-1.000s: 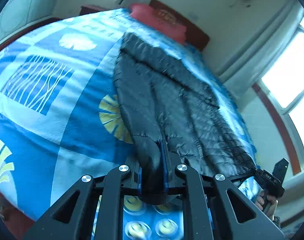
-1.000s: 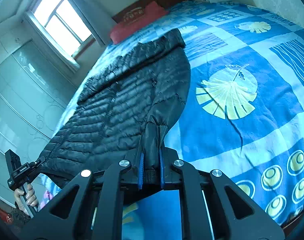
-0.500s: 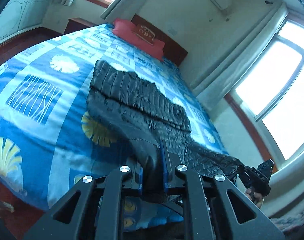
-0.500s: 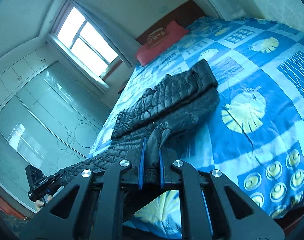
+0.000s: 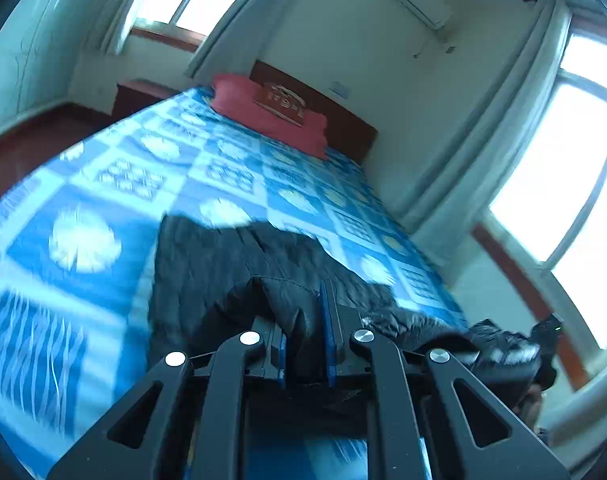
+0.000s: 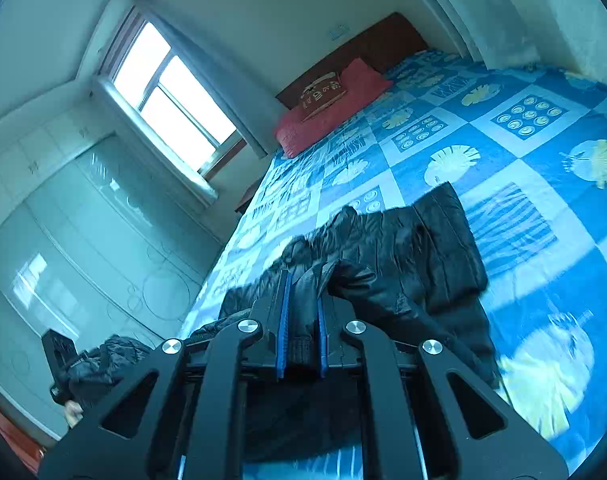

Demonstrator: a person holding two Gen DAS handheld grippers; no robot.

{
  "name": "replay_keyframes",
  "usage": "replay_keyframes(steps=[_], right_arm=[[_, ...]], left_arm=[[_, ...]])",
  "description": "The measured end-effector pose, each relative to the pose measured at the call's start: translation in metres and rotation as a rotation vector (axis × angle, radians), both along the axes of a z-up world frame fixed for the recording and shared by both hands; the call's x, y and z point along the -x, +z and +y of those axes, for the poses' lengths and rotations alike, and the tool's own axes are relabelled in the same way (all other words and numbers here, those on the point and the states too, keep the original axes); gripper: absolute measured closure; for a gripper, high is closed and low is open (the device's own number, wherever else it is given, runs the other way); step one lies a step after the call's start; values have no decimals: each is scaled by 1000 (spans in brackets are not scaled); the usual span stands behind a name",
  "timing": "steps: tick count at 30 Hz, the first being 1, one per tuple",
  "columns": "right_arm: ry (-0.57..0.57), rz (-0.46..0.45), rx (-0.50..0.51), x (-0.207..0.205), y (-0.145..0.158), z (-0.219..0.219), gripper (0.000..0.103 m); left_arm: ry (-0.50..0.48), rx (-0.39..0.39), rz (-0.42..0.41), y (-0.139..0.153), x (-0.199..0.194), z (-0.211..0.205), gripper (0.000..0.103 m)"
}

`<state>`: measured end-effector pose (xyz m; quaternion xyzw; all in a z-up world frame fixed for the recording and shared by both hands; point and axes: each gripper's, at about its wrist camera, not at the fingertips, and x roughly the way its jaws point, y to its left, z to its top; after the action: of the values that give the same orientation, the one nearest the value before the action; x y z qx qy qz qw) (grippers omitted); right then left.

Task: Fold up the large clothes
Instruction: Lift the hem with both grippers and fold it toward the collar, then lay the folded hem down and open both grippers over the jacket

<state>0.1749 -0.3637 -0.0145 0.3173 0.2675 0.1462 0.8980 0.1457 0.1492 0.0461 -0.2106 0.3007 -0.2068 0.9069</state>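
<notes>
Two grippers, both clamped on the black puffer jacket (image 5: 207, 264) — my left gripper (image 5: 305, 340) pinches one bunched edge between its blue pads, my right gripper (image 6: 301, 332) another. Its lifted near part is bunched up at my fingers, while the far part lies crumpled on the blue patterned bedspread (image 6: 515, 168), well short of the red pillow (image 6: 331, 108) by the headboard.

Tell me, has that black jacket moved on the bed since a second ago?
Yes. The black jacket has bunched toward the bed's foot, away from the red pillow.
</notes>
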Motion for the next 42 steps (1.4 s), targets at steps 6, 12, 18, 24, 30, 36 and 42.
replay_keyframes(steps=[6, 12, 18, 24, 30, 36, 42], right_arm=[[-49, 67, 25, -103, -18, -5, 92], [-67, 111, 53, -187, -43, -5, 91], [-72, 231, 69, -257, -96, -7, 91], [-93, 316, 120, -291, -149, -6, 89], [-94, 318, 147, -296, -164, -1, 86], [-95, 264, 95, -280, -141, -7, 71], [-112, 150, 130, -256, -102, -5, 28]], left_arm=[[49, -41, 65, -25, -110, -10, 90], [93, -65, 135, -60, -197, -13, 90], [114, -160, 240, -117, -265, -30, 90], [142, -211, 303, -163, -292, -35, 90], [139, -191, 295, -172, -291, -31, 88], [122, -140, 275, -153, -280, -22, 82], [167, -43, 135, -108, -262, -2, 26]])
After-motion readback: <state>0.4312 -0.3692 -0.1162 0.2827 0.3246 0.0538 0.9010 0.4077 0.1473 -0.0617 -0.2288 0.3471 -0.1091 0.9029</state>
